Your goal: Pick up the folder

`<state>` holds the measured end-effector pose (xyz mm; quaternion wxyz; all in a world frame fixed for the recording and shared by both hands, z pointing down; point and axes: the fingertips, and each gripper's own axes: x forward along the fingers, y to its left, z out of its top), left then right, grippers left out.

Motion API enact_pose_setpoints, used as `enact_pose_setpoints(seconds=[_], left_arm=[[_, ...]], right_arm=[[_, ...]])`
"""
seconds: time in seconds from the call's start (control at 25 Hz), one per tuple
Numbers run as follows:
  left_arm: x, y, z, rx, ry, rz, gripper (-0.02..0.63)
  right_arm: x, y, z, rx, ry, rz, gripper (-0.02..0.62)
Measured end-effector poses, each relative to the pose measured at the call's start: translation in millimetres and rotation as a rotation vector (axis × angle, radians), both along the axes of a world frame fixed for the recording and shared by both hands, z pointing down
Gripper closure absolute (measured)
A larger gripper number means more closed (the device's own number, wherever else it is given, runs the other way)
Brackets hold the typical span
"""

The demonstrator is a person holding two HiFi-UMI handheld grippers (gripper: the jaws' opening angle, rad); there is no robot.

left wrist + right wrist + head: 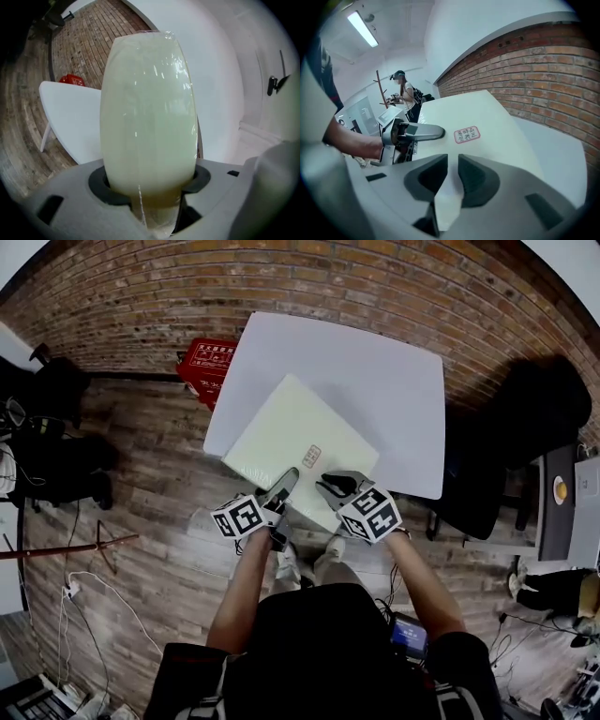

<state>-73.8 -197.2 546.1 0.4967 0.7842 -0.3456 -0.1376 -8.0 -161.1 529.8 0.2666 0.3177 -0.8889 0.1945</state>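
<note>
Pale green flat plastic folder (pixel 295 432) lies tilted over white square table (pixel 375 371), near edge overhanging. Left gripper (pixel 281 491) and right gripper (pixel 330 486) both clamp that edge. Grasp done; lift seemingly underway, full clearance unconfirmed.

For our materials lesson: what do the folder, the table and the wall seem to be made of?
Folder: probably plastic, pale yellow-green and glossy, with streaky highlights on it. Table: smooth, matte white top, perhaps laminate or plastic; unclear. Wall: rough red brick, with mortar lines showing.
</note>
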Motion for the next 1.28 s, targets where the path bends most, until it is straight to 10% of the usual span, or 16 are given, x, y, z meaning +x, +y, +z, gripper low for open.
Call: enact_pose_setpoints(seconds=[0.6, 1.28], left_arm=[[-39.6, 2.5, -88.0, 0.267, -0.279, 0.079, 0.331], [-23.5, 36.0, -166.4, 0.482, -0.454, 0.123, 0.331]], right_arm=[[14.1, -23.2, -90.2, 0.195, -0.128, 0.307, 0.565], [16.4, 8.5, -160.1, 0.336, -0.244, 0.331, 0.565]])
